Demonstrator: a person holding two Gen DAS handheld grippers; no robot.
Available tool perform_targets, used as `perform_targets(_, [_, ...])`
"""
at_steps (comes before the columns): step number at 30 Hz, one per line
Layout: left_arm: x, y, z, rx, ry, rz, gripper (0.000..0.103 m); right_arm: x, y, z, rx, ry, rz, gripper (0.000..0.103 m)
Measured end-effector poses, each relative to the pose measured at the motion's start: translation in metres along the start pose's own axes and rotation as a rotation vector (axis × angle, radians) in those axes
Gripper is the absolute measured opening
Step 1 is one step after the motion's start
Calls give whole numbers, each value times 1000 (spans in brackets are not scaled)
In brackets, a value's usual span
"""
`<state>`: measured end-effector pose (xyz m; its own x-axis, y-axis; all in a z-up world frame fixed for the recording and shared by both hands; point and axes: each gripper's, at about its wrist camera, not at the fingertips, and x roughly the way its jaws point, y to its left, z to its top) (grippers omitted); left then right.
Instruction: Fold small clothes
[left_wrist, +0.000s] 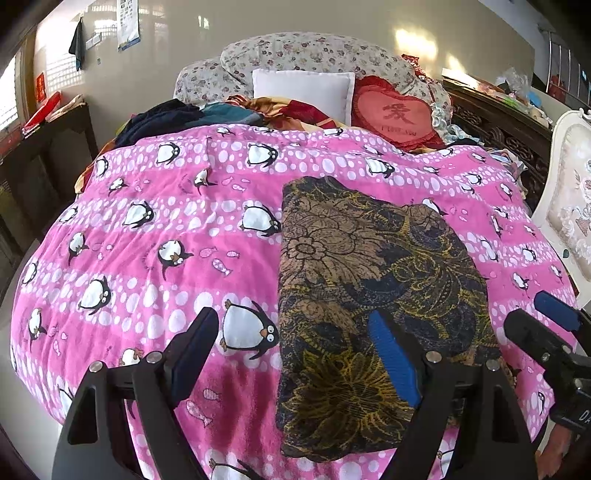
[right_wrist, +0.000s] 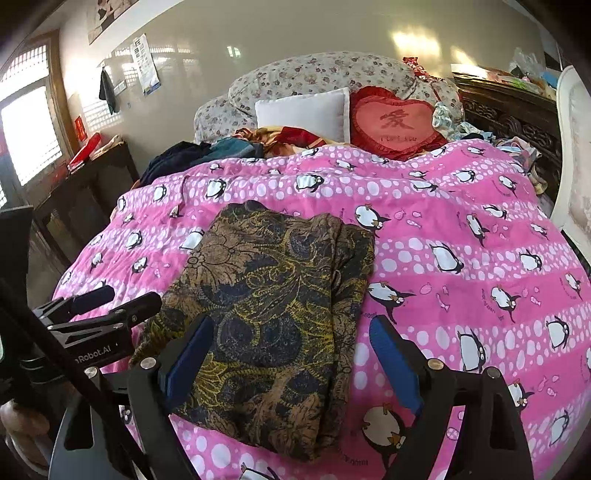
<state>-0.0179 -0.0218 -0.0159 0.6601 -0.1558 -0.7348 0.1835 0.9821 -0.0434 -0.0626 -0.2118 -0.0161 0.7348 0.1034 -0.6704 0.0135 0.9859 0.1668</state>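
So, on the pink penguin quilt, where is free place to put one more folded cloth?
Two bare patches: a wide one on the pink quilt left of the folded brown floral garment, and another to the garment's right. The head end is crowded with the dark clothes pile, white pillow and red heart cushion.

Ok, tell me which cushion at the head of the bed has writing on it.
The red heart-shaped cushion: it carries a large dark character and small lettering. The square white cushion to its left in the picture is blank.
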Motion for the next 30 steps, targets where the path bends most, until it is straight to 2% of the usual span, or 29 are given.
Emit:
perform_targets(23, [5,0,-4,-2,12,2,83,9,0,-2,15,25,0,91])
perform_targets(30, [9,1,-4,-4,23,5,83,13,4,-2,2,22,-27,92])
